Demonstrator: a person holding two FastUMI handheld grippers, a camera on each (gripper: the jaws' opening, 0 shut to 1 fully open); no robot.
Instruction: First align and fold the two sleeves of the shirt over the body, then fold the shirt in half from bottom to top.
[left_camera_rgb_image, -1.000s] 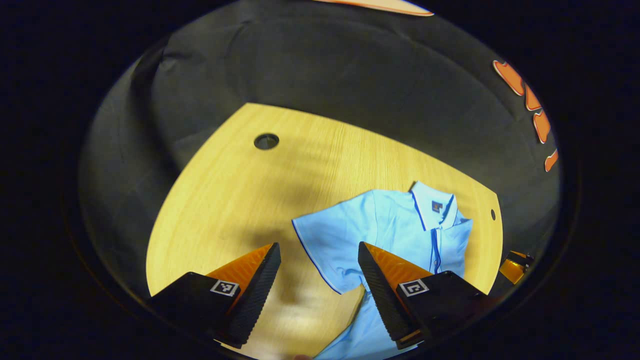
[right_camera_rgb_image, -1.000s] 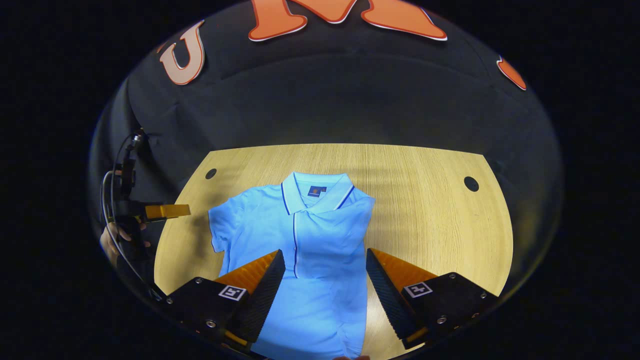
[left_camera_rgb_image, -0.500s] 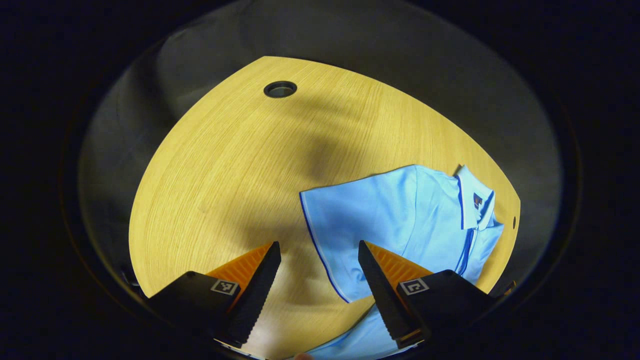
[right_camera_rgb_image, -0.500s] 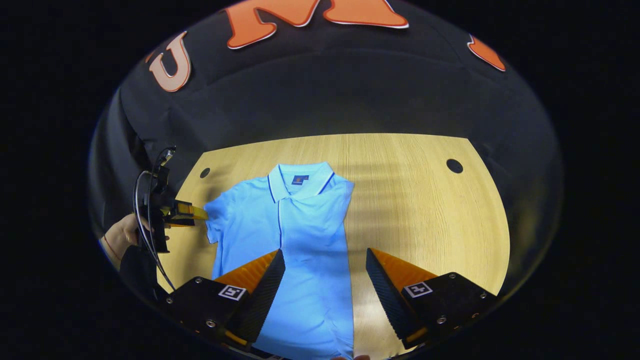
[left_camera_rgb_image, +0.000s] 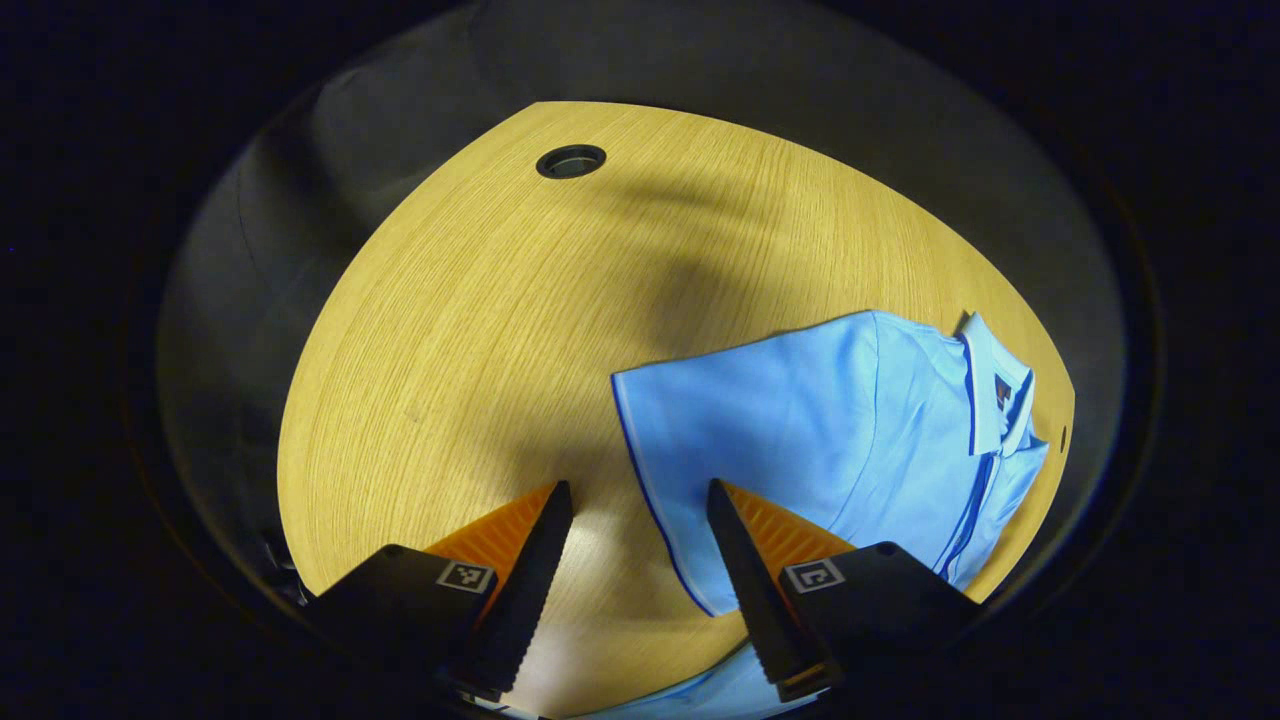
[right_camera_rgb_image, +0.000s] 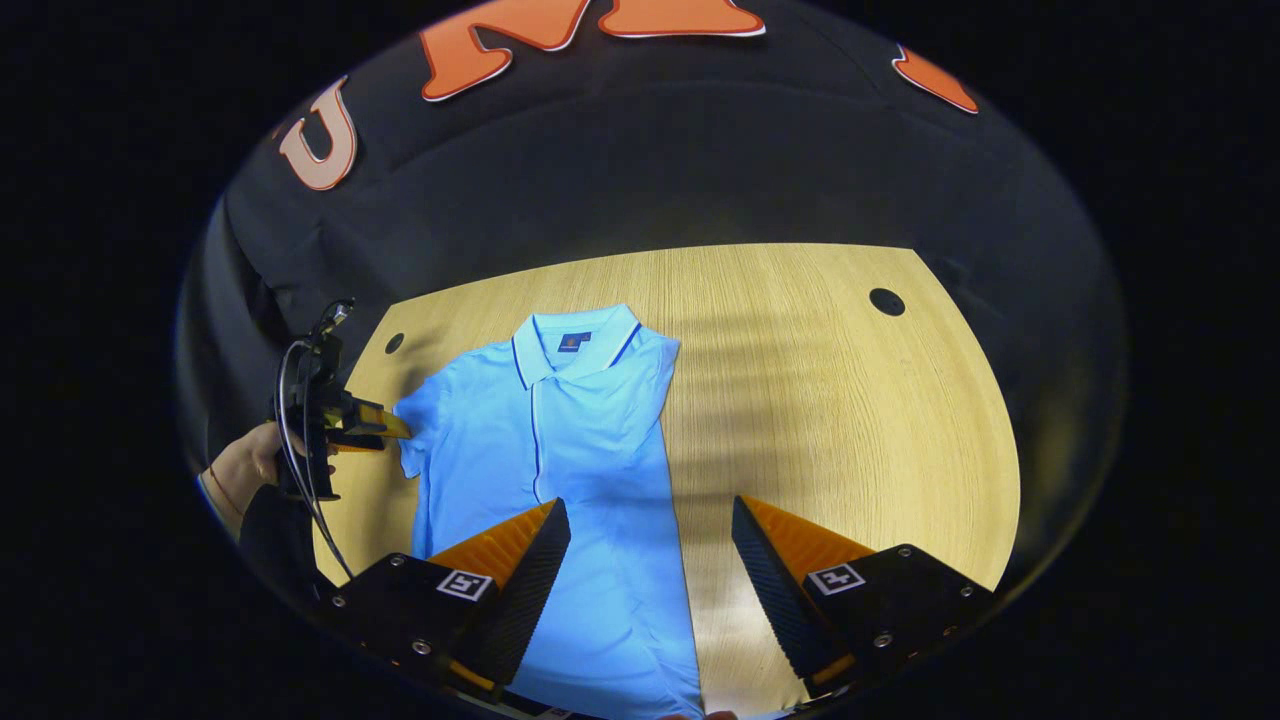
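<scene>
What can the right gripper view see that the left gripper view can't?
Right gripper view: a hand holding the left claw next to the spread sleeve. The other sleeve is already folded over the body, and the open right claw is above the shirt.

Left gripper view: that spread sleeve close up, its trimmed edge right in front of the open left claw.

Both: the blue shirt, its collar and the wooden table.

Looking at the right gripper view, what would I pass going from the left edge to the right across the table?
A hand → the left gripper it holds → the blue shirt → bare wooden table → a round hole in the tabletop.
</scene>
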